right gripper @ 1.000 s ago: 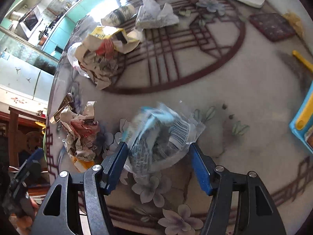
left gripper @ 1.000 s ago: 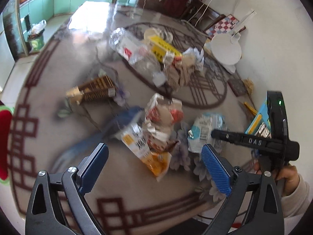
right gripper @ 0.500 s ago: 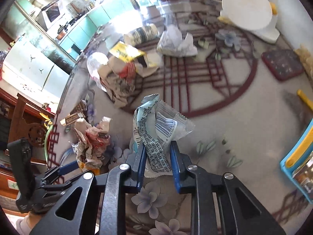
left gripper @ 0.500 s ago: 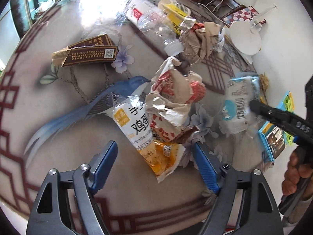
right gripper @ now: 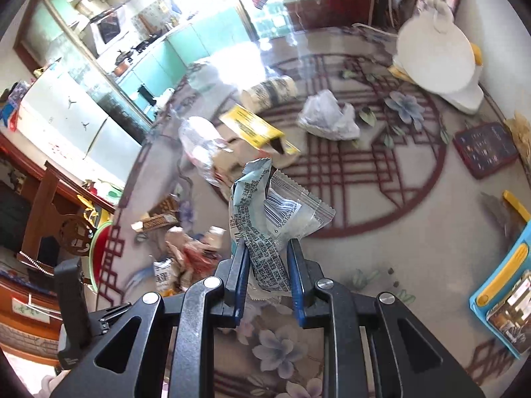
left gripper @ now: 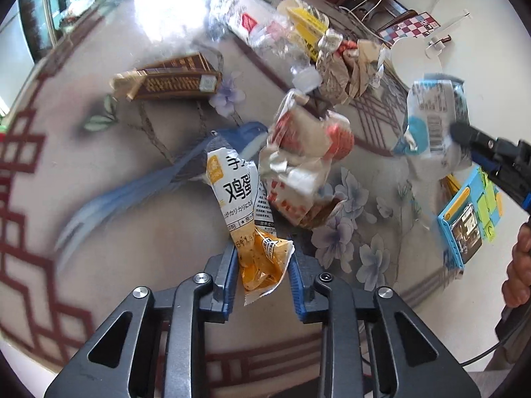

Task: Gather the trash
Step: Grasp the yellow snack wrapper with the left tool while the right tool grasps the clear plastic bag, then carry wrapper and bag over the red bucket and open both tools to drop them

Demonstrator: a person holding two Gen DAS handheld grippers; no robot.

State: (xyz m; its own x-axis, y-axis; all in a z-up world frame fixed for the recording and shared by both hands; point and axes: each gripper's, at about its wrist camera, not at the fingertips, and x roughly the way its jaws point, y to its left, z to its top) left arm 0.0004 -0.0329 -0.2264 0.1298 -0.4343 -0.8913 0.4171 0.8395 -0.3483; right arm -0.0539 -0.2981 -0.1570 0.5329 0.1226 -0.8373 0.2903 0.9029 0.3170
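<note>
My left gripper (left gripper: 264, 260) points down at the patterned carpet. Its jaws are closing tight, and both blue pads press on the orange end of a white and orange snack wrapper (left gripper: 237, 192) lying on the floor. Beside the wrapper sits a crumpled red and white paper wrapper (left gripper: 305, 152). My right gripper (right gripper: 267, 258) is shut on a blue and white barcoded wrapper (right gripper: 282, 209), held up off the carpet. That wrapper (left gripper: 434, 122) also hangs at the right in the left wrist view.
More litter lies on the carpet: a brown carton (left gripper: 169, 79), a clear plastic bottle (left gripper: 252, 30), a yellow packet (right gripper: 255, 129) and a crumpled white bag (right gripper: 328, 116). A white fan base (right gripper: 438, 59), a dark mat (right gripper: 484, 149) and a blue toy box (left gripper: 464, 219) line the right side.
My left gripper sank toward the carpet and its jaws closed on the orange wrapper. My right gripper closed on the blue and white wrapper and lifted it off the floor.
</note>
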